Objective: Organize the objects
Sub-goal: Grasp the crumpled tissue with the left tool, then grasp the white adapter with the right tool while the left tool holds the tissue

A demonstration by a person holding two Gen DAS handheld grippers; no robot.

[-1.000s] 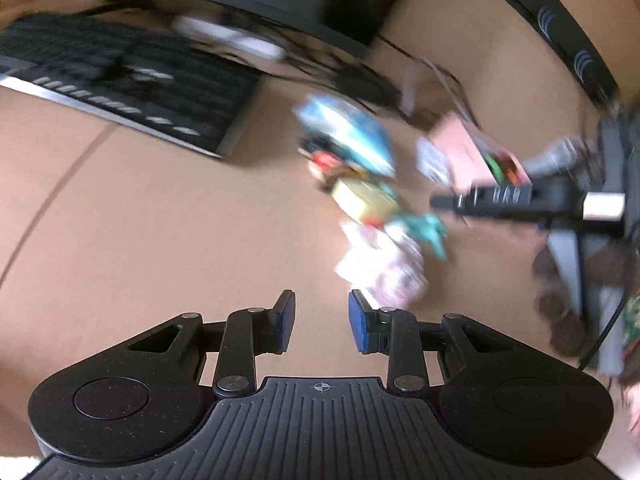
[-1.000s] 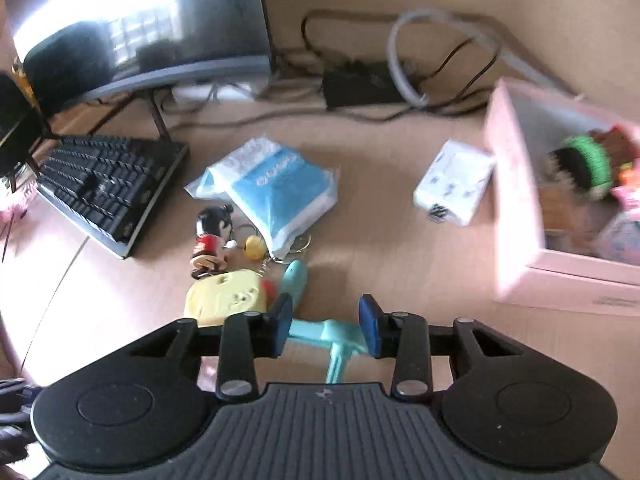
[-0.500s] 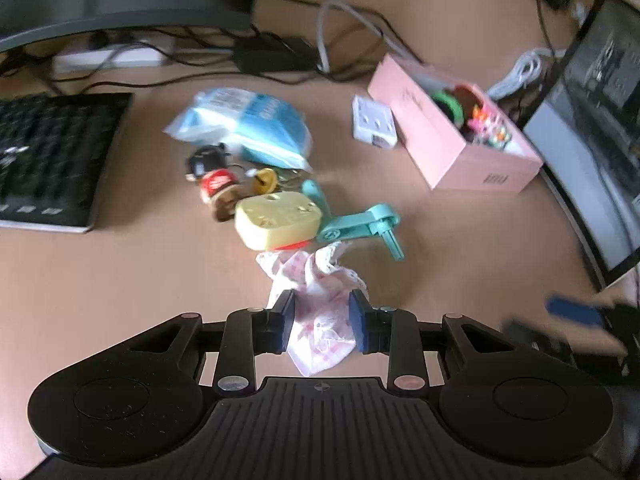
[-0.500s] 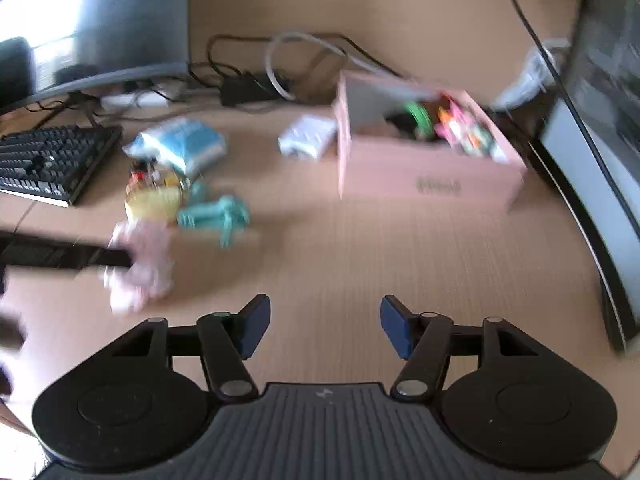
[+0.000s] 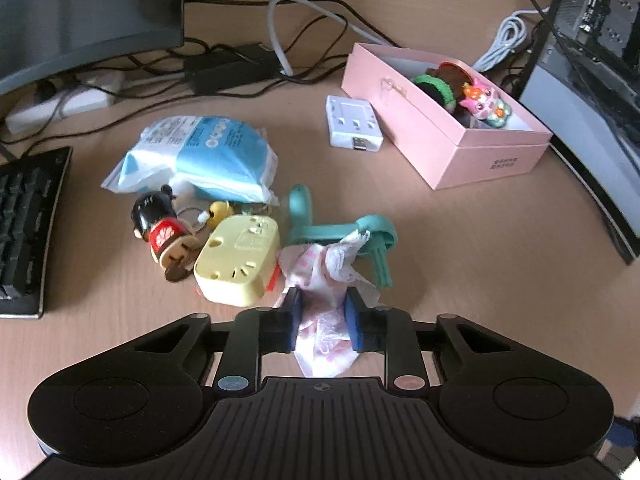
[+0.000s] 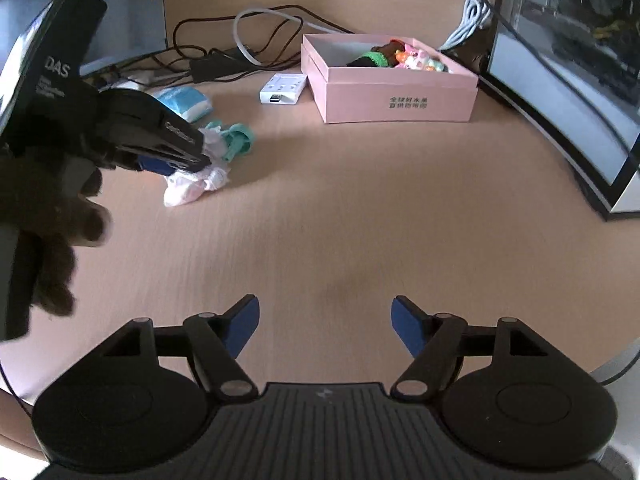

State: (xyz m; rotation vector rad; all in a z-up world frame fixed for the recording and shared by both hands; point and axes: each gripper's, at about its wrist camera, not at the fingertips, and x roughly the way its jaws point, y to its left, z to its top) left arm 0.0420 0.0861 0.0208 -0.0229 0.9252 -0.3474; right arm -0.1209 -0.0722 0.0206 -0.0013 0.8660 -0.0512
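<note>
My left gripper (image 5: 321,316) straddles a crumpled pink-and-white cloth (image 5: 326,280) on the desk, its jaws close on both sides of it. The cloth also shows in the right wrist view (image 6: 192,186) under the left gripper (image 6: 176,160). Beside it lie a yellow plastic case (image 5: 236,260), a teal plastic tool (image 5: 340,232), a small doll (image 5: 160,232), a blue tissue pack (image 5: 200,158) and a white adapter (image 5: 352,122). An open pink box (image 5: 452,136) (image 6: 388,84) holds toys. My right gripper (image 6: 324,324) is open and empty over bare desk.
A keyboard (image 5: 24,228) lies at the left. A monitor (image 5: 80,12) and cables (image 5: 240,68) stand at the back. A second screen (image 6: 568,80) stands at the right, close to the pink box.
My left gripper has swung over the pile and come down around the cloth. My right gripper has pulled back from the pile to bare desk and opened wider.
</note>
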